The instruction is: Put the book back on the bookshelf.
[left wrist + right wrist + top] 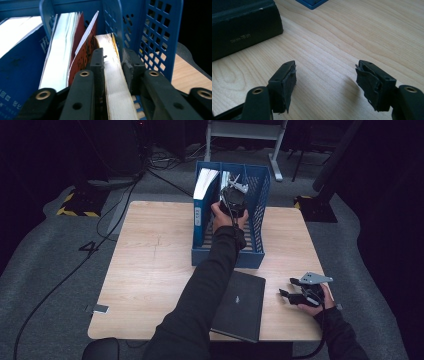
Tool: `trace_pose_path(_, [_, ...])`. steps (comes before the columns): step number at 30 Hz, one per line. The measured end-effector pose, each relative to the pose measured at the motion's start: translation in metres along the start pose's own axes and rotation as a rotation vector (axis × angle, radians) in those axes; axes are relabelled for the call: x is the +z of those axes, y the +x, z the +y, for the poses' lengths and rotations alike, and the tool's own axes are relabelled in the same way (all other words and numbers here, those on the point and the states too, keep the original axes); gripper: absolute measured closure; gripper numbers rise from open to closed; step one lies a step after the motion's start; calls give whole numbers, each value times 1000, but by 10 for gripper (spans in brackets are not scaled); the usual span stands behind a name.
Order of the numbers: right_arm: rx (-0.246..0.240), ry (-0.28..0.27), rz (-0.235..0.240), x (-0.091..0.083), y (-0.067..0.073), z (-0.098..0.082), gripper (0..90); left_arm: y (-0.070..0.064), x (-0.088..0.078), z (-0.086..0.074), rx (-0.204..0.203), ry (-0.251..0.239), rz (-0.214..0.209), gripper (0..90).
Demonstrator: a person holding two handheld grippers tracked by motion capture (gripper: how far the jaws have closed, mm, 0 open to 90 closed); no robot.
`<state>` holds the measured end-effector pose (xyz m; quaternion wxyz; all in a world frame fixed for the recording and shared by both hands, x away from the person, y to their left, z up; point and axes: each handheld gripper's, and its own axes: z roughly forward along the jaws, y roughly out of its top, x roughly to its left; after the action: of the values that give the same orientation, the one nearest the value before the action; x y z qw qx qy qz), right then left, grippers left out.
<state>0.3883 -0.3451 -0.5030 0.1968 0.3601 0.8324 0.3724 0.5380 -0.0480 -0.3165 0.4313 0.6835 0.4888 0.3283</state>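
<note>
While the left claw (112,62) straddles a yellow-edged book (116,85) upright in the blue file rack (160,37), pads flanking it, grip uncertain | neighbouring books (57,50) keep it vertical | right claw (325,82) spread, idle on table (362,37) near black book (240,305).

Pale wood-grain tabletop (342,37) with a smooth matt finish, perforated blue plastic file rack (160,35) faintly glossy, yellowed paper page edges on the book (116,82) between the jaws, matt black cover on the book (240,306) lying flat, worn rough rubber pads (289,86) on matt black plastic.
</note>
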Motion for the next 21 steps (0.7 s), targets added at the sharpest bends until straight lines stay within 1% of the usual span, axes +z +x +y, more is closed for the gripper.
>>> trace_pose_path(2, [2,-1,1,0,0,0,320,4,-5,4,12,-1,-36,668])
trace_pose_path(3, [3,-1,1,0,0,0,320,5,-7,6,14,-5,-42,659])
trace_pose_path(4, [1,-1,2,0,0,0,319,6,-10,7,21,-10,-53,631])
trace_pose_path(5, [2,-1,2,0,0,0,319,7,-12,8,37,-2,-52,613])
trace_pose_path(6, [3,-1,0,0,0,0,320,8,-14,9,55,5,-55,621])
trace_pose_path(7, [3,-1,0,0,0,0,320,9,-16,8,62,7,-59,633])
trace_pose_path(9, [3,-1,0,0,0,0,320,15,-21,6,49,6,-86,618])
trace_pose_path(11, [3,0,-1,0,0,0,320,20,-25,3,46,7,-120,608])
trace_pose_path(12, [3,0,-1,0,0,0,320,20,-25,3,46,7,-120,601])
trace_pose_path(13, [0,-1,-2,0,0,0,318,24,-31,-1,65,-1,-153,592])
trace_pose_path(14, [4,0,-1,0,0,0,317,25,-35,-3,64,-14,-171,574])
trace_pose_path(15, [4,0,-1,0,0,-1,317,25,-39,-5,79,-15,-184,558])
trace_pose_path(16, [4,0,-1,0,0,-1,317,25,-39,-5,79,-15,-184,545])
trace_pose_path(17, [5,0,-1,0,0,-1,317,25,-42,-7,92,-14,-194,545])
trace_pose_path(18, [3,1,0,0,0,-1,316,26,-46,-10,94,-12,-221,525])
trace_pose_path(19, [3,1,-1,0,-1,-1,315,26,-52,-14,104,-18,-238,508])
trace_pose_path(21, [4,2,-1,0,0,-1,316,27,-57,-19,119,-19,-263,496])
